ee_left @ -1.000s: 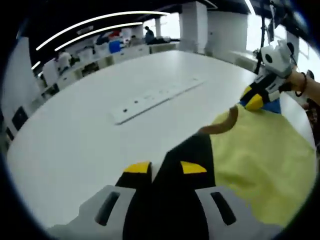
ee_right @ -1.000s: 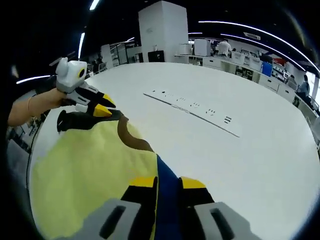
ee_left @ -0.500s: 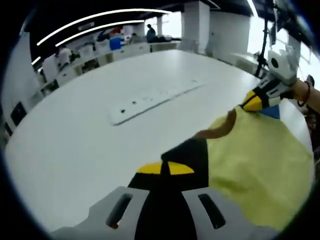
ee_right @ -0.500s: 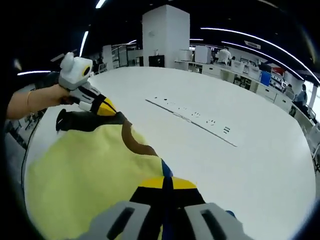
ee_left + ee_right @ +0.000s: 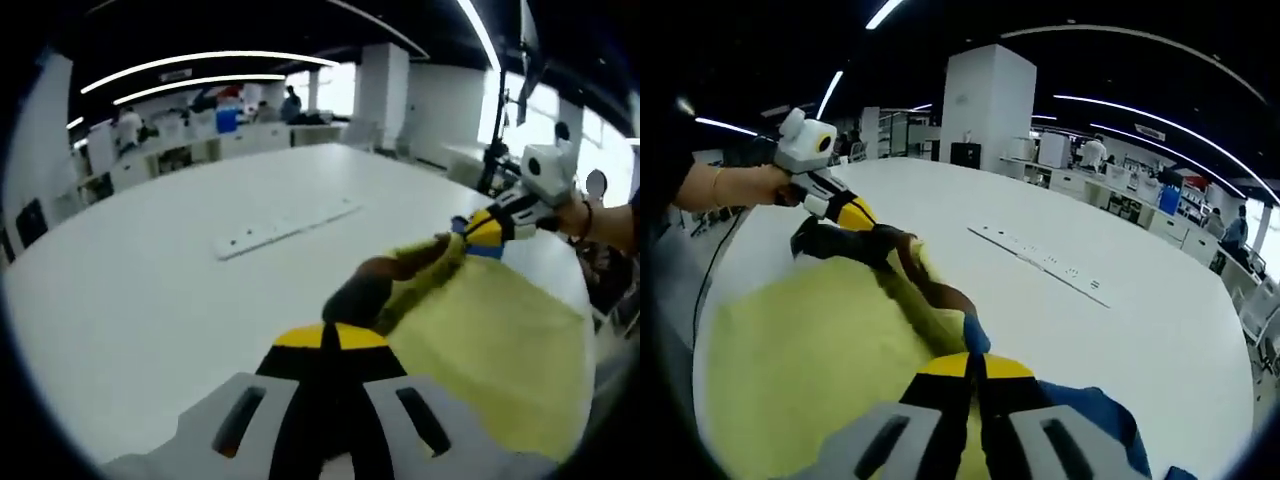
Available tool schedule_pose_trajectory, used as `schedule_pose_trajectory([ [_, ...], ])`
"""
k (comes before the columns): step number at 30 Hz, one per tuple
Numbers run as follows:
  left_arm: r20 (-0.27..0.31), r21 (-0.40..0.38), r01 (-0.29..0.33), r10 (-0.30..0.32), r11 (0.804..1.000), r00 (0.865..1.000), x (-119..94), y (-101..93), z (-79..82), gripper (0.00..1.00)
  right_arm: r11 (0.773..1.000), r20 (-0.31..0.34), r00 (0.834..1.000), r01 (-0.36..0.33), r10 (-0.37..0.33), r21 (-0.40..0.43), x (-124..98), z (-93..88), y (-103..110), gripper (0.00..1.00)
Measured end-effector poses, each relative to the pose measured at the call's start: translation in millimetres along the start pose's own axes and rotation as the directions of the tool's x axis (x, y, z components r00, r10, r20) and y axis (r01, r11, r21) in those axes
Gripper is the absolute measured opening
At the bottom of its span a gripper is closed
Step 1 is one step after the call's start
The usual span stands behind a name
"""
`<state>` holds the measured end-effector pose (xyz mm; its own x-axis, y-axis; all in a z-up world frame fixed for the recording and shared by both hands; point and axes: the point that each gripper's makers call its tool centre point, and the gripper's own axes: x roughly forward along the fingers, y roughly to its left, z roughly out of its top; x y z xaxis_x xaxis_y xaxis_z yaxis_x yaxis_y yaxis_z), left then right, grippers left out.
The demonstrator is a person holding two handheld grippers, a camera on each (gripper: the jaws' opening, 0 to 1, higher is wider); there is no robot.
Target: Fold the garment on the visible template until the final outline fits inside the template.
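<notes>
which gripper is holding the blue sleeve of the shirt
The right gripper: it pinches the blue sleeve, whereas the left gripper clamps the black sleeve.

Both jaw pairs, open a second ago, now pinch the yellow garment (image 5: pixel 480 330); its collar edge (image 5: pixel 925 285) lifts off the white table (image 5: pixel 150 290) into a bunched ridge toward 12 o'clock.

A large open office was seen beyond a broad white surface (image 5: pixel 150 300).

A long white power strip (image 5: pixel 1040 263) was set into the surface. A thick white column (image 5: pixel 990 105) was seen under a dark ceiling lined with curved light strips (image 5: pixel 200 62). Bright windows (image 5: pixel 600 130) and distant desks (image 5: pixel 200 140) with people were visible.
</notes>
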<state>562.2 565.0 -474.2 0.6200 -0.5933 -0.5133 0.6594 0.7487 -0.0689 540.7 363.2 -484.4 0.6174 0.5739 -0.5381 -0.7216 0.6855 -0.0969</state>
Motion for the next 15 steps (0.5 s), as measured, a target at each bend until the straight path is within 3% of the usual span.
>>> schedule_pose_trajectory([
  [7,-0.089,0.012,0.02,-0.019,1.0,0.996,-12,-18.9,-40.3,0.0,0.999,-0.089,0.995,-0.041,0.043,0.028,-6,-34.5,25,0.0],
  [15,-0.11,0.016,0.008,-0.006,1.0,0.994,-9,-17.6,-49.8,0.0,0.999,-0.104,0.994,-0.039,0.042,0.038,-6,-40.4,26,0.0],
])
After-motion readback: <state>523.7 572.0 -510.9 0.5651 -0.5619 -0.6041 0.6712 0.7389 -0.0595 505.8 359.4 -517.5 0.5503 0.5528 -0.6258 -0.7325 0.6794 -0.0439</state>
